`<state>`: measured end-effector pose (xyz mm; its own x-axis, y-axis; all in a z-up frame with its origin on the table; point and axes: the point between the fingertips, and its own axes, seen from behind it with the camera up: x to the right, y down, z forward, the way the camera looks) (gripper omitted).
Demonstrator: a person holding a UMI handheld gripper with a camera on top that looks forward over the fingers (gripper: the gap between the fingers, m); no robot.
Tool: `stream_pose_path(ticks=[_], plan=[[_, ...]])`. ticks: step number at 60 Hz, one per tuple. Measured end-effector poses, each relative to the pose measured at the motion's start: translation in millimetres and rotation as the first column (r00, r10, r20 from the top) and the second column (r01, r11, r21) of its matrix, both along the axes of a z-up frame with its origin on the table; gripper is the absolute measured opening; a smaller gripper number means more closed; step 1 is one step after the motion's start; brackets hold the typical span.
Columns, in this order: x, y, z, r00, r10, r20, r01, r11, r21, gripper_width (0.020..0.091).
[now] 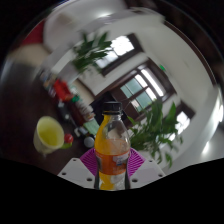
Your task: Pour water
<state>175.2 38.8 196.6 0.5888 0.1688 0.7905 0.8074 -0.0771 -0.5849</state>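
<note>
A clear bottle with orange drink, a black cap and an orange label stands between my fingers. Both pink pads press against its sides, so my gripper is shut on the bottle. The whole view is tilted, and the bottle leans with it. A yellow-green cup sits to the left of the bottle, a little beyond the fingers, on a light table. The lower end of the bottle is hidden below the fingers.
Green leafy plants stand right of the bottle and another plant farther back. Red and other small items crowd the table behind the cup. Windows fill the far wall.
</note>
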Motion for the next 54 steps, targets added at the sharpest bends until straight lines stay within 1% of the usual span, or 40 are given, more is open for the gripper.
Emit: stream_pose_path(ticks=[3, 6, 7, 8, 14, 15, 17, 22, 34, 35, 36, 39, 48, 49, 50, 54], plan=[[11, 5, 5, 0.979, -0.007, -0.205, 0.006, 1.000, -0.009, 0.0340], [17, 8, 8, 0.921, -0.022, -0.389, 0.015, 1.000, -0.022, 0.0339], [7, 3, 3, 0.895, -0.040, -0.445, 0.030, 0.999, -0.028, 0.0341], [17, 8, 4, 0.869, -0.033, -0.495, 0.016, 0.999, -0.039, 0.0340], [31, 15, -6, 0.696, -0.056, -0.716, -0.021, 0.995, -0.099, 0.0340], [17, 12, -12, 0.667, -0.066, -0.742, -0.016, 0.995, -0.103, 0.0340], [31, 17, -15, 0.619, -0.059, -0.783, -0.037, 0.994, -0.104, 0.0340], [37, 18, -25, 0.555, -0.062, -0.830, -0.043, 0.994, -0.102, 0.0341], [44, 22, -61, 0.537, -0.063, -0.841, -0.053, 0.993, -0.109, 0.0339], [44, 19, -62, 0.536, -0.065, -0.842, -0.055, 0.992, -0.112, 0.0348], [43, 20, -59, 0.531, -0.043, -0.846, -0.060, 0.994, -0.088, 0.0344], [42, 20, -60, 0.540, -0.032, -0.841, -0.060, 0.995, -0.076, 0.0344], [40, 18, -62, 0.557, -0.029, -0.830, -0.056, 0.996, -0.073, 0.0349], [39, 17, -62, 0.560, -0.029, -0.828, -0.056, 0.996, -0.073, 0.0374], [39, 17, -62, 0.562, -0.031, -0.826, -0.053, 0.996, -0.073, 0.0380], [37, 15, -62, 0.576, -0.027, -0.817, -0.050, 0.996, -0.068, 0.0443]])
